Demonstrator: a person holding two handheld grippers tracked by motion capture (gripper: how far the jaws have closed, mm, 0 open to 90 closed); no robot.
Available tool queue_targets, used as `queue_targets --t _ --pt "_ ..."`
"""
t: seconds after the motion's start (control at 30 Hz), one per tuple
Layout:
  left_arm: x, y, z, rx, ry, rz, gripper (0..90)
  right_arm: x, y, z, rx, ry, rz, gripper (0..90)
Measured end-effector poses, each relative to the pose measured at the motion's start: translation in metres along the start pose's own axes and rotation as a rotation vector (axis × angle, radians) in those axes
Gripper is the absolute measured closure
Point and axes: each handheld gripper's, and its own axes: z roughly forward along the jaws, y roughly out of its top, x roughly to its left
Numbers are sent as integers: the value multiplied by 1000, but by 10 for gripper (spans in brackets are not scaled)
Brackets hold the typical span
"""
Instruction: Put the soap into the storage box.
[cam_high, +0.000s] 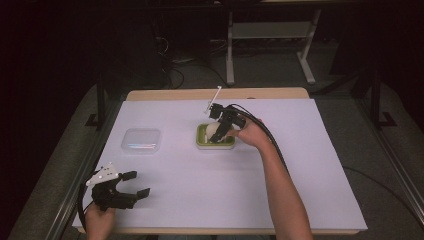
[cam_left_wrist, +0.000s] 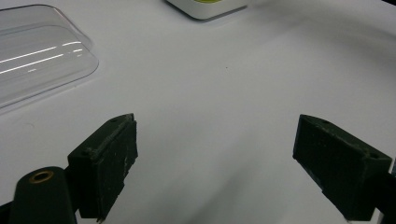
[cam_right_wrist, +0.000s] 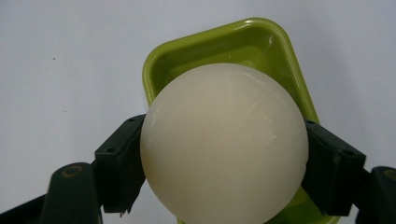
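Your right gripper (cam_right_wrist: 224, 154) is clamped on a cream-white ball (cam_right_wrist: 224, 142): in the right gripper view one black jaw presses each side of it, and the ball takes up the centre and lower half of the frame. Directly behind the ball sits a lime-green tray (cam_right_wrist: 261, 42), its rounded rim curving across the upper middle; whether the ball touches the tray floor cannot be told from here. In the high view the same gripper (cam_high: 218, 135) sits just right of centre, with the ball (cam_high: 214, 131) over the green tray (cam_high: 202, 140) and your right hand (cam_high: 252, 132) and forearm running down to the lower right. Your left gripper (cam_left_wrist: 215, 154) has its jaws spread wide apart, with bare white table cover (cam_left_wrist: 219, 93) between them. In the left gripper view a clear plastic lid (cam_left_wrist: 37, 51) lies in the upper left corner, and a corner of the tray (cam_left_wrist: 205, 9) shows at the top edge. In the high view that gripper (cam_high: 132, 184) rests at the lower left, your left hand (cam_high: 99, 220) behind it, the clear lid (cam_high: 142, 141) lying above it, well apart from the tray.
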Motion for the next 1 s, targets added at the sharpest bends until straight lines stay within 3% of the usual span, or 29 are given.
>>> queue_targets --t 1.0 --pt "0 0 1 1 -1 9 130 -5 -2 10 11 -14 30 237"
